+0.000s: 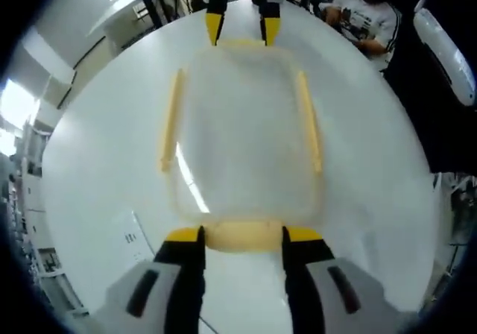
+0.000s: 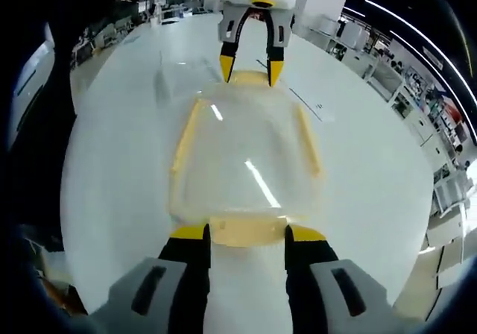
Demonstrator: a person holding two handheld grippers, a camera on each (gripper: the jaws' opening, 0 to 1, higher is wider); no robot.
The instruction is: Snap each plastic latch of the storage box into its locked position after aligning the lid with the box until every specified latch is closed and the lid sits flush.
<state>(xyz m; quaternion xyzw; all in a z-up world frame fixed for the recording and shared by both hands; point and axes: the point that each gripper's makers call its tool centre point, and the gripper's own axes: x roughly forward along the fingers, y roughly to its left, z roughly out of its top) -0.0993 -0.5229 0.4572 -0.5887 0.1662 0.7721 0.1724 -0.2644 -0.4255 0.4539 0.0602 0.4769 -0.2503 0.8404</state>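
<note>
A clear storage box (image 1: 246, 147) with its lid on is shown resting on a white round table (image 1: 97, 170), held between the 2 grippers at its 2 short ends. In the left gripper view, the left gripper (image 1: 242, 237) is seen with its jaws spread wide, flanking the near yellow end latch (image 1: 242, 237), the tips lying just beside or against the latch ends; contact cannot be confirmed. The right gripper (image 1: 242, 30) is seen at the far end, its jaws likewise apart around the far end latch (image 1: 240, 43). The right gripper view gives the mirror arrangement: the right gripper (image 2: 246, 233) straddling its latch (image 2: 246, 229), the left gripper (image 2: 250, 69) opposite. 2 long yellow side latches (image 1: 170, 121) (image 1: 309, 121) run along the long edges.

The long axis of the box is judged to run from one gripper to the other, pointing straight along each gripper's jaws; the lid faces upward.

Risks are judged as follows. If 1 end is pressed before the other, the lid may rock and lift at the opposite end, leaving it not flush. With the jaws wide, a tip may slip off a latch end, and the box may slide across the smooth table. Whether any latch is fully seated cannot be told.
</note>
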